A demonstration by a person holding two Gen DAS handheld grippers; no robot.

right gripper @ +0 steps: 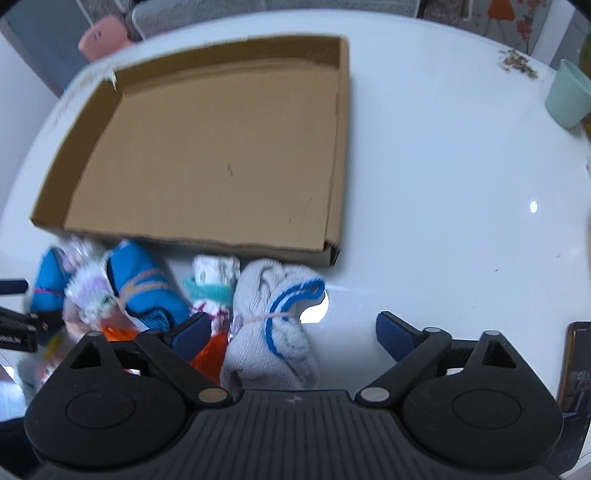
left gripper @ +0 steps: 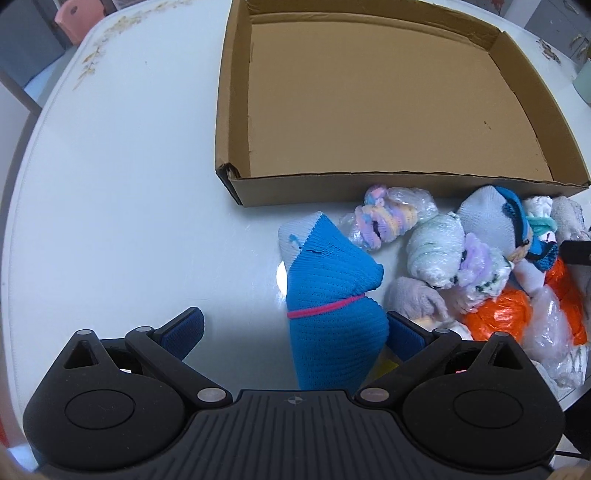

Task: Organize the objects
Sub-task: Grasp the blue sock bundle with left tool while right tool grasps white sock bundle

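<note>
An empty shallow cardboard box (left gripper: 388,92) stands on the white table; it also shows in the right wrist view (right gripper: 221,155). A pile of rolled socks and plastic-wrapped bundles (left gripper: 461,258) lies in front of it. My left gripper (left gripper: 295,328) is open around a blue sock bundle tied with a pink band (left gripper: 328,295), which touches the right finger. My right gripper (right gripper: 291,328) is open over a grey sock bundle with blue trim (right gripper: 273,325); I cannot tell whether the pads touch it. Another blue bundle (right gripper: 144,288) lies to its left.
A mint green cup (right gripper: 567,96) stands at the table's far right. A dark phone (right gripper: 574,365) lies at the right edge. A pink chair (left gripper: 74,18) stands beyond the table. Orange plastic bundles (left gripper: 495,314) sit in the pile.
</note>
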